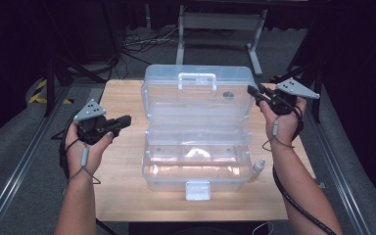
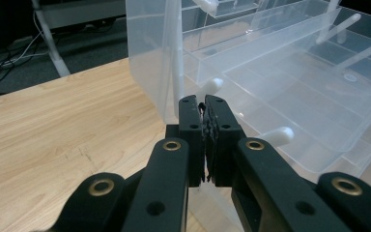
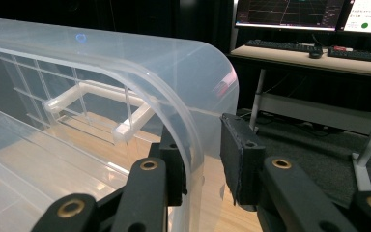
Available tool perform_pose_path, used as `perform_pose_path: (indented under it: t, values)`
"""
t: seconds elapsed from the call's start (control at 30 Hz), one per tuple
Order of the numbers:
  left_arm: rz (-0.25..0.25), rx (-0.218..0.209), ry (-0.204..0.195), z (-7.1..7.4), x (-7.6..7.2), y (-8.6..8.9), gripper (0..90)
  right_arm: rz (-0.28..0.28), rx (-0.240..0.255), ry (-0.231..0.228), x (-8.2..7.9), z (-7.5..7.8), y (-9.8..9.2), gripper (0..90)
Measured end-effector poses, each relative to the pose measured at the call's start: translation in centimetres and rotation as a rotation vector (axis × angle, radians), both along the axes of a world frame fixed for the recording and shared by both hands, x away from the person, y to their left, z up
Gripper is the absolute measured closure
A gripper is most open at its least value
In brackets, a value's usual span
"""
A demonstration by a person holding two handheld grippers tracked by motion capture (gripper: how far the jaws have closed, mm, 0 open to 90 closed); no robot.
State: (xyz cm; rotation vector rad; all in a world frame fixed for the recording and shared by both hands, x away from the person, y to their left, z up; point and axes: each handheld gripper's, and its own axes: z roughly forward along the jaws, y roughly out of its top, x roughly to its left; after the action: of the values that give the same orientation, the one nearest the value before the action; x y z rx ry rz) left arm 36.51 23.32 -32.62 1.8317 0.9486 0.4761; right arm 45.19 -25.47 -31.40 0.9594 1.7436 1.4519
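1. The clear plastic box (image 1: pixel 197 142) stands open in the middle of the wooden table (image 1: pixel 122 166), with its lid (image 1: pixel 198 90) upright at the far side and a white latch (image 1: pixel 198 190) at the near edge.
2. The right gripper (image 1: pixel 252 91) sits at the right edge of the lid. In the right gripper view its jaws stand apart, with the curved lid wall (image 3: pixel 193 145) between them. 1 pad is close to the inner face and the other pad (image 3: pixel 239 164) is clear of the outer face, so it is not yet a grip.
3. To do this step well, I think the right jaws need to close squarely on the rim, not on the round corner, where the smooth plastic can slip out.
4. The left gripper (image 1: pixel 127 120) hangs beside the left side of the box, not touching it. Its jaws are together with nothing in them, as the left gripper view (image 2: pixel 205 104) shows.
5. A small white bottle (image 1: pixel 258 166) lies just beside the right wall of the box; the lid must not push it when it comes down.
6. The table top is light wood. Around it the room is dark, with grey floor, cables and a metal frame (image 1: pixel 220 24) behind, and a desk with monitors (image 3: pixel 290 12) to the side.
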Motion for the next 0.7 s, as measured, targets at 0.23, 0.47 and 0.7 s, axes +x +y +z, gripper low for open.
perform_pose_path:
  t: [0.23, 0.47, 0.7]
  values:
    - [0.01, 0.001, 0.014, -0.4, 0.2, 0.4, 86.2, -0.004, -0.016, 0.006, 1.0, 0.3, -0.2, 77.9]
    - [0.009, 0.0, 0.033, -1.0, 0.7, 0.6, 85.8, -0.013, -0.013, 0.009, 1.8, 0.2, -0.1, 79.0]
    - [0.019, 0.0, 0.041, -1.2, 0.8, 0.8, 85.7, -0.019, -0.013, 0.008, 2.5, 0.1, 0.0, 80.0]
